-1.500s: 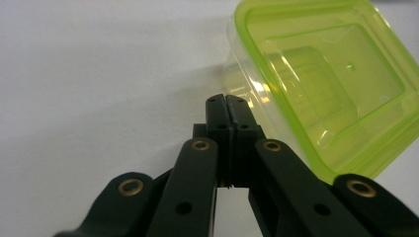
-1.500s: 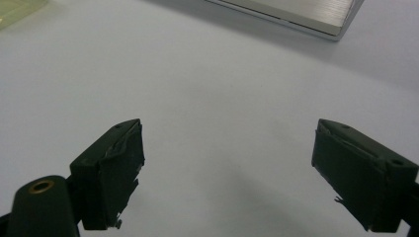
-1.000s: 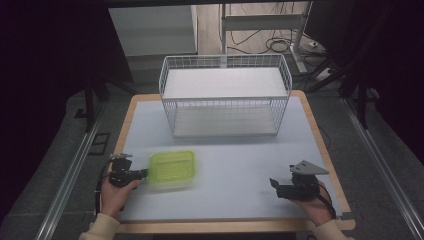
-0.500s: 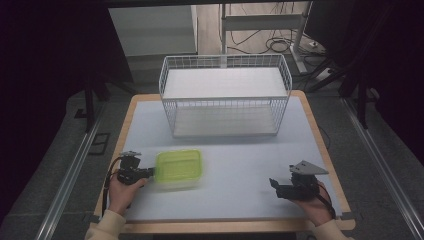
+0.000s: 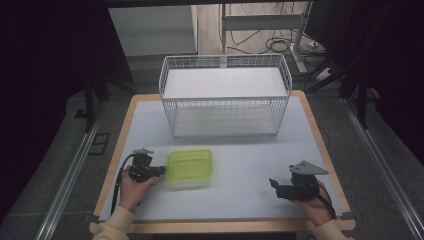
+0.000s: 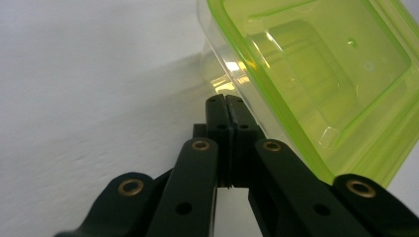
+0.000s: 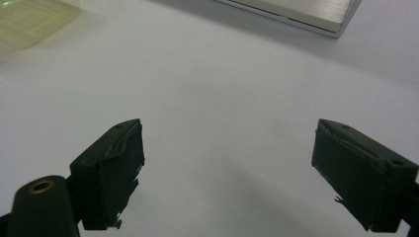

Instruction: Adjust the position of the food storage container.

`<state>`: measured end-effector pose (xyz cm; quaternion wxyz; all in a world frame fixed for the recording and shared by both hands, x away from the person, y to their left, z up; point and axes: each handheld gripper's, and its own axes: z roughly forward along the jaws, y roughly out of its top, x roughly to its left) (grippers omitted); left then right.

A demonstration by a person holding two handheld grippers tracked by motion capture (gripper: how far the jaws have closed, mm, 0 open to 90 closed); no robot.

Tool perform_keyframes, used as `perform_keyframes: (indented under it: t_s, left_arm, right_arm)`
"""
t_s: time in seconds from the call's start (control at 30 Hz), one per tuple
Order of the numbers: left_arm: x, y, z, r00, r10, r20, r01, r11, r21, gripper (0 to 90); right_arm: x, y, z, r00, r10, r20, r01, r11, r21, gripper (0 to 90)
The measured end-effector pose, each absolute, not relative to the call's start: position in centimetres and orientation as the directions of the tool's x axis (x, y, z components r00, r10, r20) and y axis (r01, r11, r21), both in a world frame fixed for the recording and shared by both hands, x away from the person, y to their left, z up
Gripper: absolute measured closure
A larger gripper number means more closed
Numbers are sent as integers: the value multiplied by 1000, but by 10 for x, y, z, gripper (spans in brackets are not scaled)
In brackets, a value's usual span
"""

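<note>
My left gripper (image 5: 159, 171) has its jaws pressed flat together with nothing between them, tips butted against the near left edge of the green container (image 5: 190, 167). In the left gripper view the container (image 6: 316, 84) lies just ahead and to the right of my closed tips, its lip overhanging them, so I judge any push goes straight along my pointing line, toward the middle of the tabletop (image 5: 240, 150).

The container sits on the left half of the tabletop, in front of the wire basket (image 5: 225, 95) and well apart from it. Its long axis runs across the table, left to right, in line with my left jaws. My left hand is at it; the right gripper (image 5: 274, 186) rests well apart on the right side, its jaws spread wide over bare surface.

The container is a rounded rectangular tub of translucent plastic, glossy, with a lime green lid stepped inward. The tabletop is matte pale grey with a wooden border. The basket is white wire mesh, open at the top.
</note>
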<state>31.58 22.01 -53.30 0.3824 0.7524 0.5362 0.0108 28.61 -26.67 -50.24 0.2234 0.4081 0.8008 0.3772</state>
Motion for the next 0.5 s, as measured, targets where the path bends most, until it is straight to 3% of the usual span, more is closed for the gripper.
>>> perform_keyframes:
  t_s: [0.5]
  left_arm:
    - [328,178,-530,474,792,-385,783,-179,595,900]
  right_arm:
    - [286,-266,-503,-571,820,-50,484,385,786,129]
